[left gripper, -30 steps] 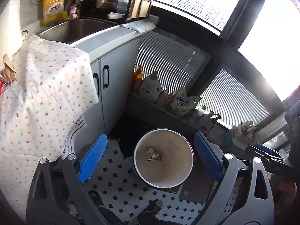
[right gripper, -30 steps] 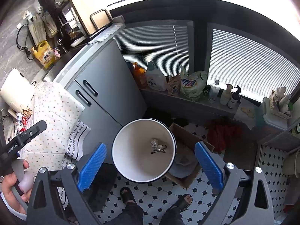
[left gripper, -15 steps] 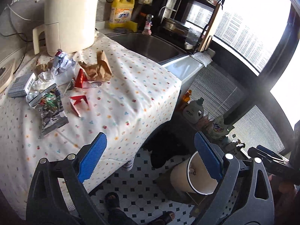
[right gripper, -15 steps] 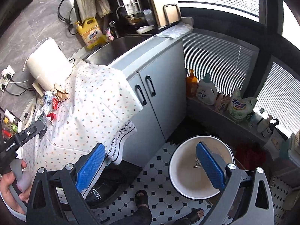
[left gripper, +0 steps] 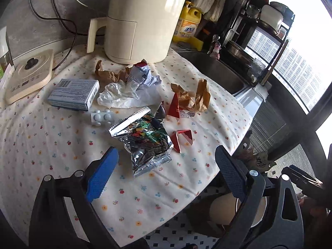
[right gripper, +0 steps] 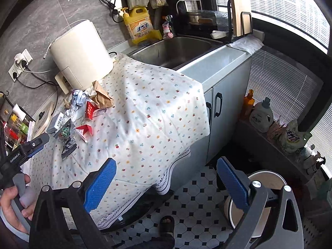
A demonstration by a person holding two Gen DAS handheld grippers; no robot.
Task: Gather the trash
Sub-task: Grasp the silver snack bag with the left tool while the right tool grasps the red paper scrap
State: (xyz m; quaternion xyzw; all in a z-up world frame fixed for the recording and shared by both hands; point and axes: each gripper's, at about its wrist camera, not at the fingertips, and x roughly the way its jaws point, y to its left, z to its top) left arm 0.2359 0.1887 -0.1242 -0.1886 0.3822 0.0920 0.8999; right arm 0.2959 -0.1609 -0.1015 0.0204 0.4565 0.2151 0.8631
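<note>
Trash lies on a table with a flowered cloth: a silver foil snack bag, red folded cartons, crumpled brown paper, a white plastic wrap and a crumpled wrapper. My left gripper is open and empty, just in front of the foil bag. My right gripper is open and empty, over the table's hanging cloth edge. The white trash bin stands on the floor at lower right, partly hidden by the right fingers.
A cream air fryer, a blue-grey box, a small white toy and a beige scale sit on the table. A sink and grey cabinet are beyond. Detergent bottles line the window ledge.
Both grippers swung up and left from over the trash bin to the table. The left gripper now faces the trash pile; the bin has dropped to the lower right of both views.
</note>
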